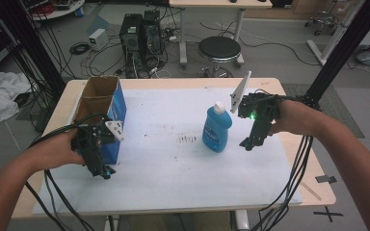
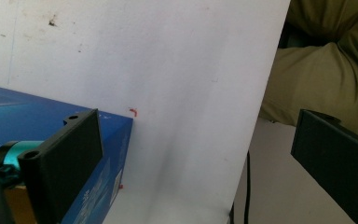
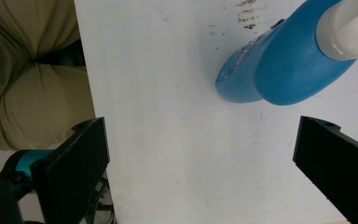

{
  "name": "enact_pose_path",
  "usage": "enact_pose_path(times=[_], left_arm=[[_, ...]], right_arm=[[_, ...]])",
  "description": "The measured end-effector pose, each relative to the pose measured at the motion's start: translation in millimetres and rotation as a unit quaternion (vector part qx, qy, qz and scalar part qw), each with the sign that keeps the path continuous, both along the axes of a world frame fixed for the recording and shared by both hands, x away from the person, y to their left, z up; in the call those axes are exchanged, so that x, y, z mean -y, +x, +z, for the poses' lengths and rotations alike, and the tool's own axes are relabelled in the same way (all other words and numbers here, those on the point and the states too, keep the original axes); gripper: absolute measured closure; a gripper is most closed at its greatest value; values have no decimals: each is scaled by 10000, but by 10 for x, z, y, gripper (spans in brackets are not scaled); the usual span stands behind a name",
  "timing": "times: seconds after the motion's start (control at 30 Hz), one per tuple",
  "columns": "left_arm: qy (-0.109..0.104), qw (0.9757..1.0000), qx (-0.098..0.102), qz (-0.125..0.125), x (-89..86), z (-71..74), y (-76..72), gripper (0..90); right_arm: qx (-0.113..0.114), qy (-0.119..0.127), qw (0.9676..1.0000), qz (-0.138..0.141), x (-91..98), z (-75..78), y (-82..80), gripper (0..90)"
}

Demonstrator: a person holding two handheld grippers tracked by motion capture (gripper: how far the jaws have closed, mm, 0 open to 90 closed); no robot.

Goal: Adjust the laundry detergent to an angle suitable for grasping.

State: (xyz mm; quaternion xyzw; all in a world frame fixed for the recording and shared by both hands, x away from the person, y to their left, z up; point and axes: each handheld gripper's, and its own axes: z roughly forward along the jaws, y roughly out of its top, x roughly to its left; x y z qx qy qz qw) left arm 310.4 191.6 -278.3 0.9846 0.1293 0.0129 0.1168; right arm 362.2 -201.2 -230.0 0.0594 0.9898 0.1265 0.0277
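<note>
A blue bottle (image 1: 217, 129) with a white cap stands upright near the middle of the white-covered table (image 1: 173, 168). An open-topped blue cardboard box (image 1: 103, 103) stands at the table's left. My left gripper (image 1: 105, 172) hovers at the box's near corner, pointing down, its jaws wide apart with nothing between them. In the left gripper view the box (image 2: 32, 114) lies beside the left jaw of the open left gripper (image 2: 196, 140). My right gripper (image 1: 247, 144) hangs open just right of the bottle. In the right gripper view the bottle (image 3: 289, 70) lies beyond the right gripper (image 3: 200, 140), apart from it.
Smudge marks (image 1: 187, 139) dot the sheet left of the bottle. Cables trail from both grippers over the near table edge. Beyond the table stand computer towers (image 1: 139, 33) and a black stool (image 1: 219, 50). Black frame posts rise at both sides.
</note>
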Motion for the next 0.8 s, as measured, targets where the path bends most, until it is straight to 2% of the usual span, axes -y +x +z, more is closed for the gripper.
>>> enact_pose_path(times=[0.8], left_arm=[[-48, 10000, 24, 66, 19, 11, -1, 22]], right_arm=[[10, 11, 10000, -6, 30, 51, -13, 25]])
